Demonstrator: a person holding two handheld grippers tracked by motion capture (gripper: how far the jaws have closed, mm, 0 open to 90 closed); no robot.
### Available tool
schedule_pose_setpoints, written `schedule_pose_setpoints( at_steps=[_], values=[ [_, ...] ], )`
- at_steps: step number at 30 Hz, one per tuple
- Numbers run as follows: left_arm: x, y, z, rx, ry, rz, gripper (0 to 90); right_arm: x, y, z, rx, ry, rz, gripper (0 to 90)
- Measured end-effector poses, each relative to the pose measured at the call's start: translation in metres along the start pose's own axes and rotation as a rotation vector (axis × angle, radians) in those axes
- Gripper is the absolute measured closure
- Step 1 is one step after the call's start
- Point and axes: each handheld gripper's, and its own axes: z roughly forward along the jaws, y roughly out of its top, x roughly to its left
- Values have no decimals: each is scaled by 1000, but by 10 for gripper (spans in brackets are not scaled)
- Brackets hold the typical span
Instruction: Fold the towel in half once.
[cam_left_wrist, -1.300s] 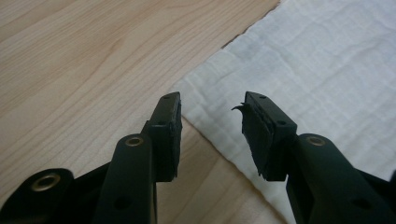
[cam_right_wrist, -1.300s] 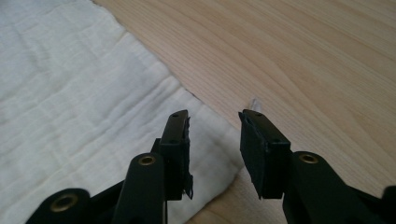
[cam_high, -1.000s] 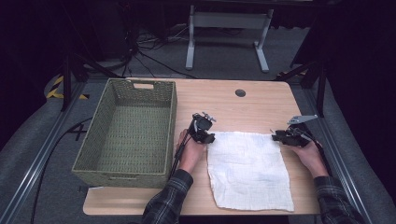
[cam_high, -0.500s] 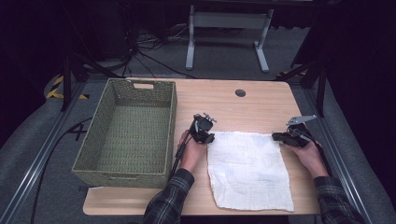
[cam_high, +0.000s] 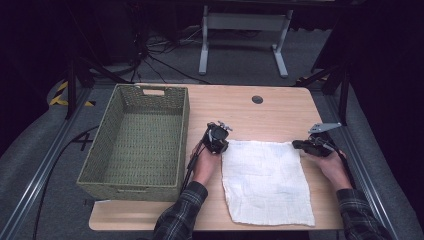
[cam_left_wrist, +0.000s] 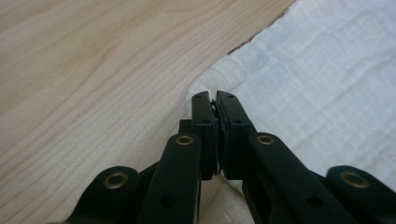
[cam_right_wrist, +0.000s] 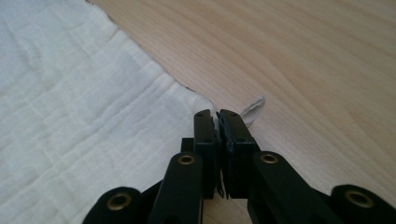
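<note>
A white cloth (cam_high: 266, 181) lies flat on the wooden worktop (cam_high: 280, 115), just to the right of a woven basket (cam_high: 137, 140), as a person grips its two far corners. The left claw (cam_high: 218, 139) sits at the cloth's far corner nearest the basket; in the left gripper view its jaws are pressed together at the corner of the cloth (cam_left_wrist: 327, 79), and the hem appears pinched between them. The right claw (cam_high: 301, 145) sits at the far corner away from the basket, jaws likewise drawn tight, with a small tag (cam_right_wrist: 252, 109) of fabric poking out past the tips.

The work in hand looks like a fold or a lift towards the basket. Doing it well likely calls for raising both corners together and level, keeping the far edge taut so the cloth does not sag or twist. The thin bite at each corner could slip, so a slow, even pull seems wise.
</note>
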Motion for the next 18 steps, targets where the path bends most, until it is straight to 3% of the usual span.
schedule_pose_setpoints(
  at_steps=[3, 7, 18],
  values=[
    [0, 5, -14, -68, 11, -21, 868, -3, 5, -7, -21, -18, 6, 864],
    [-3, 10, -36, -145, 20, -18, 868, -3, 16, -22, -99, -29, -1, 865],
    [-19, 0, -73, -216, 7, 29, 868, 22, 15, -54, -130, -41, -71, 865]
  ],
)
